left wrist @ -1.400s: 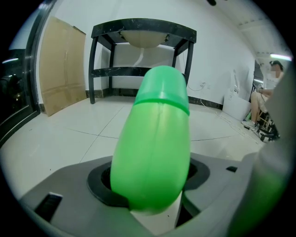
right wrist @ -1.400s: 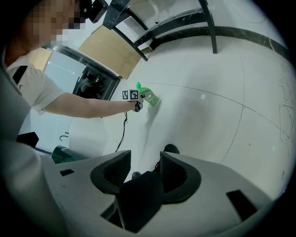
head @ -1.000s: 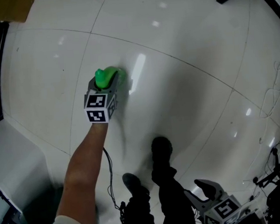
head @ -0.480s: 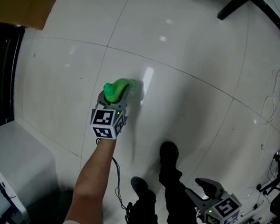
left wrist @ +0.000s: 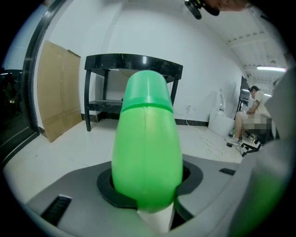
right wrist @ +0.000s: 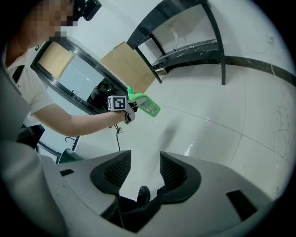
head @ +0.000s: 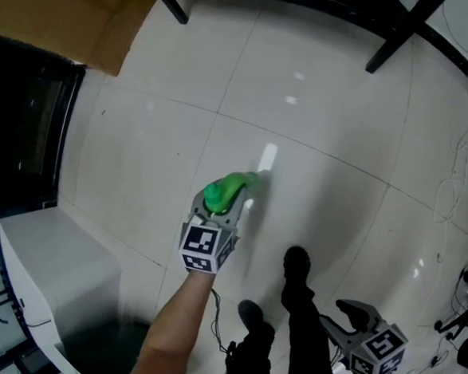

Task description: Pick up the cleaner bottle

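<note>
1. Cleaner bottle [left wrist: 145,152]: the green bottle fills the left gripper view. It sits between the two grey jaws, which are clamped against its sides low down. A white part shows just under the green body.
2. The left gripper [head: 220,213] carries the bottle out in front of the person. In the right gripper view the bottle [right wrist: 147,105] hangs in the air, tilted and sticking out past the jaws, clear of the floor [head: 334,135].
3. The pick-up looks almost complete, and what remains is judged to be a steady lift. Even pressure matters because the body is smooth and rounded and could slide forward out of the pads. Avoid rolling the wrist, as the bottle's weight hangs beyond the jaws.
4. The right gripper [right wrist: 144,173] is low at the person's side. Its jaws stand apart with nothing between them; only a shoe [right wrist: 142,194] and floor show through the gap. It is best left out of the way.
5. A thin cable [head: 215,315] trails from the left gripper towards the feet, so watch that it does not snag.
6. Farther off are a white cabinet [head: 56,266] to the left and a leaning sheet of cardboard [left wrist: 58,88]. A black table [left wrist: 134,62] stands against the wall.
</note>
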### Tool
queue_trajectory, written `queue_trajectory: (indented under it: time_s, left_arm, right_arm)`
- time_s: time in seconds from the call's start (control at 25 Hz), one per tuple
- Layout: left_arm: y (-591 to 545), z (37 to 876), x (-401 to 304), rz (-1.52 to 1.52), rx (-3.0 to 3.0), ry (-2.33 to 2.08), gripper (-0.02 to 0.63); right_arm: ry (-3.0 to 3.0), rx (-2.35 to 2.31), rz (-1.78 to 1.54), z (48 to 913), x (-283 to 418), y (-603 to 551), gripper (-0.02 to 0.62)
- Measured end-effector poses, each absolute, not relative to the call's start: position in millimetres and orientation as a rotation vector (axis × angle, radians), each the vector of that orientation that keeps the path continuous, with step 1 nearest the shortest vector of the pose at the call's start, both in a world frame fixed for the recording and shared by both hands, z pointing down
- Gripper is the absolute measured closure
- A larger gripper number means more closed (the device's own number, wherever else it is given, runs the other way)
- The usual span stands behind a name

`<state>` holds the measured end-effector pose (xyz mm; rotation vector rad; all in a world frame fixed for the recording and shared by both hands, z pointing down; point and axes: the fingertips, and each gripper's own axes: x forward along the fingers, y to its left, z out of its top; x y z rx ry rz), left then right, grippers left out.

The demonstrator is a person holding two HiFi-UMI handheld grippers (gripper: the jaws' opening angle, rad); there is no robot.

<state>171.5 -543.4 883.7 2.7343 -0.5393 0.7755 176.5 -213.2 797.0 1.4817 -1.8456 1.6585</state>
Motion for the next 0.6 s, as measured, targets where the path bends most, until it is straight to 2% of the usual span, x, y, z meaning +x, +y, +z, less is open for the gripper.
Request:
queue_trajectory:
  time_s: [0.6]
  left_arm:
    - [-533.5, 784.7, 135.5, 0.677, 2.738, -0.589, 0.448]
  right_arm:
    - [-1.94, 1.526, 1.533, 736.3, 161.7, -221.8, 0.393]
